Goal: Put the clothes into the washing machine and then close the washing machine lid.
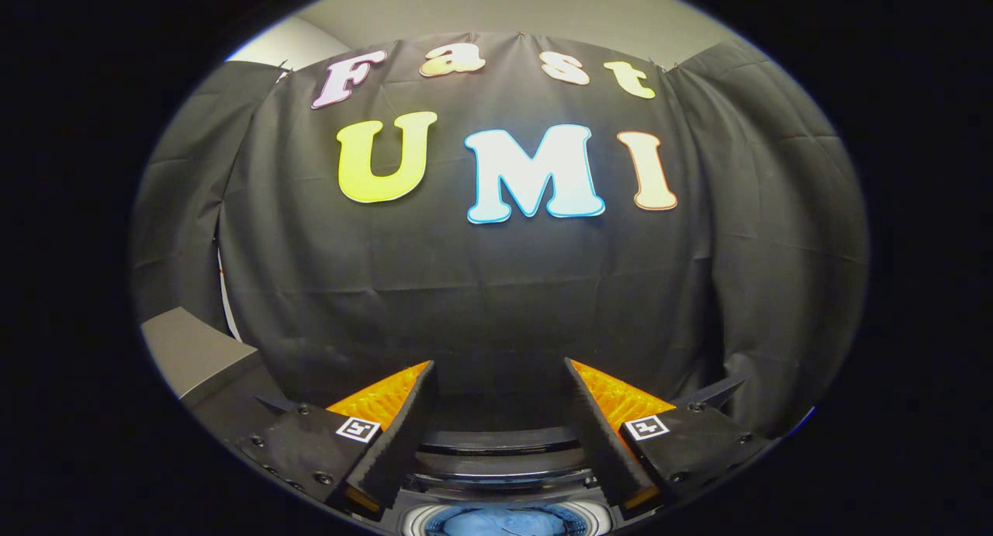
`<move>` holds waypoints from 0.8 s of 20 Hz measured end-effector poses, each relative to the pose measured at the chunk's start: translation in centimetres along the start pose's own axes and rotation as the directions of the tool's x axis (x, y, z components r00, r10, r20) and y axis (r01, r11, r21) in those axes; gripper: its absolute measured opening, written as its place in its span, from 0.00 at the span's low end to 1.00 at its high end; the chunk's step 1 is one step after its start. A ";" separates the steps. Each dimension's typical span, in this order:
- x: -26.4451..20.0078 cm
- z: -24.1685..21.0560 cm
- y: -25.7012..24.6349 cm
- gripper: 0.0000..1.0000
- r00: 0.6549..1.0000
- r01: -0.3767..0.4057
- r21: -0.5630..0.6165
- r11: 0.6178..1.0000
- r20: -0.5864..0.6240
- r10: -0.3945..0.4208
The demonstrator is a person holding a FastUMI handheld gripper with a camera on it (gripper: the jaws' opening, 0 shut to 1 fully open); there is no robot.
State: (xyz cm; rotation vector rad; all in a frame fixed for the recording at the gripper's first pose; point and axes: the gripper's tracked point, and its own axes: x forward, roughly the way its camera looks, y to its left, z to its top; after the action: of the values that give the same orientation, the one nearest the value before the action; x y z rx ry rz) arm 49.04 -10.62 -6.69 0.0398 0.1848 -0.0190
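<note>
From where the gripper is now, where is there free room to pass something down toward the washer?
The gripper is open and holds nothing, so the gap between its fingers is free. Through that gap, below, is the washer rim, with blue cloth in the opening. Beyond the fingers hangs only the black wall. A grey surface borders the near side.

The washing machine (496, 452) shows as no more than dark curved bands between the fingers (407, 423) of the gripper (498, 377), its body cut off below; the clothes (496, 522) appear as a bluish patch at the very bottom, clipped and too blurred to tell apart; a grey surface (190, 350) off to the left is cut off, its nature unclear; the fingers' bases run out of sight.
</note>
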 end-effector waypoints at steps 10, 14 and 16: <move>-4.4 -1.8 0.0 0.98 1.000 0.008 -0.007 1.000 0.006 -0.008; -6.0 -2.8 -0.1 0.99 1.000 0.010 -0.010 1.000 0.000 -0.010; -6.6 -3.2 -0.1 0.99 1.000 0.012 -0.011 1.000 -0.004 -0.012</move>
State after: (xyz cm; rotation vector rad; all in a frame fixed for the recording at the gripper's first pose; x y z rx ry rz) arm 41.98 -10.51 -8.60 0.0277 0.1889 -0.0298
